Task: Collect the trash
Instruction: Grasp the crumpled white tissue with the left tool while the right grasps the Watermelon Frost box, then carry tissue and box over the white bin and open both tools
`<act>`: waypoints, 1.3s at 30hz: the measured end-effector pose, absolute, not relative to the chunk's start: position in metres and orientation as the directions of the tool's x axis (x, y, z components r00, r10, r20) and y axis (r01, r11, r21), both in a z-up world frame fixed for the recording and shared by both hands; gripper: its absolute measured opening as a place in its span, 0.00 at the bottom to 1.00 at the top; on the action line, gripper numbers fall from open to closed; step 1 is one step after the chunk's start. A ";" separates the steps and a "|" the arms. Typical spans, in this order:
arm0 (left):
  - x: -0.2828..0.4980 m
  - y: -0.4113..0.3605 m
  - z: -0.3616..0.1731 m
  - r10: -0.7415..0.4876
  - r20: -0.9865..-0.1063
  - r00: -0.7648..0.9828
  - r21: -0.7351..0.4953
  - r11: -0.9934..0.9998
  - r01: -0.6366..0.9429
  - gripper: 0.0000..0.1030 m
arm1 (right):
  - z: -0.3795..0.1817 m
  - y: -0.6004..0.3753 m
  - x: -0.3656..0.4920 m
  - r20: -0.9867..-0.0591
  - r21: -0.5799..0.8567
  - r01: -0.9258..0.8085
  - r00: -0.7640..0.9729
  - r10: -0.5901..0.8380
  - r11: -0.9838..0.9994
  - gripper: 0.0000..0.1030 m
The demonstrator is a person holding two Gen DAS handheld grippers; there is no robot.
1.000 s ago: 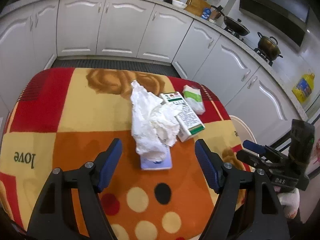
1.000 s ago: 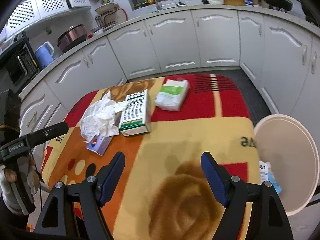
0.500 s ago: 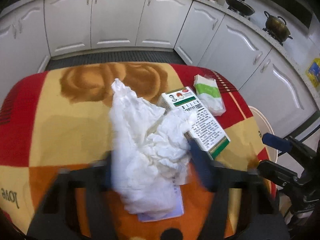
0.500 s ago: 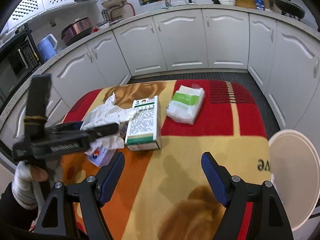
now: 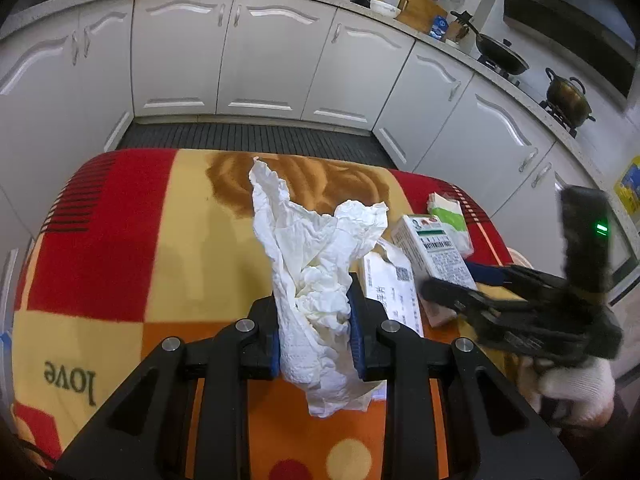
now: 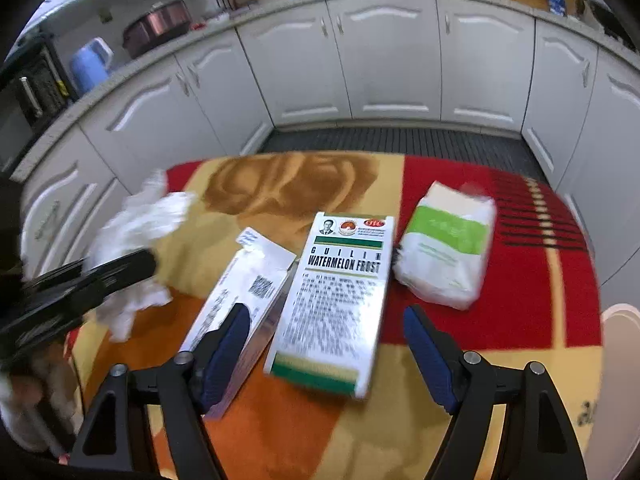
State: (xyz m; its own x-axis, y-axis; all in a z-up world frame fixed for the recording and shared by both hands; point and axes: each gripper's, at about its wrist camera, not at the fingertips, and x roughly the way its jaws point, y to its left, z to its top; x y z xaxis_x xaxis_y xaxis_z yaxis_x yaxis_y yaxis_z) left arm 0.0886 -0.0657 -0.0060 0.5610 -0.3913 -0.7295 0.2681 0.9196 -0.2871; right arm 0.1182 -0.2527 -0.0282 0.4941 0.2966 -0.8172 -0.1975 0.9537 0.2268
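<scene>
- kitchen with white cabinets (image 5: 276, 60) behind; a table under a red, yellow and orange blanket (image 5: 120, 240) is the work surface.
- landmark: green-and-white box (image 6: 340, 292) printed "watermelon frost", lying flat near the middle of the blanket.
- left gripper (image 5: 316, 336) has its blue pads pressed on both sides of the crumpled white tissue (image 5: 316, 264), jaws closing on it; the tissue sits left of the box in the left wrist view, its lower end hanging below the pads.
- flat white packet (image 6: 248, 288) with a printed code lies just beside the box, on its left and touching it in the right wrist view.
- soft tissue pack (image 6: 448, 240) with a green band lies just right of the box.
- right gripper (image 6: 328, 352) is over the near end of the box, jaws part open and closing, one finger each side of the box, left finger over the white packet; pads not pressing on it.
- gloved hand (image 5: 576, 384) holds the right gripper, right of the box in the left wrist view.
- pale bin rim (image 6: 624, 360) past the blanket edge, far right of the box.
</scene>
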 end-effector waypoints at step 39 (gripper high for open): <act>0.019 -0.155 0.027 -0.429 -0.700 0.571 -0.208 0.888 0.411 0.23 | 0.020 -0.323 -0.013 -0.751 0.205 -0.203 0.594 0.287 0.957 0.48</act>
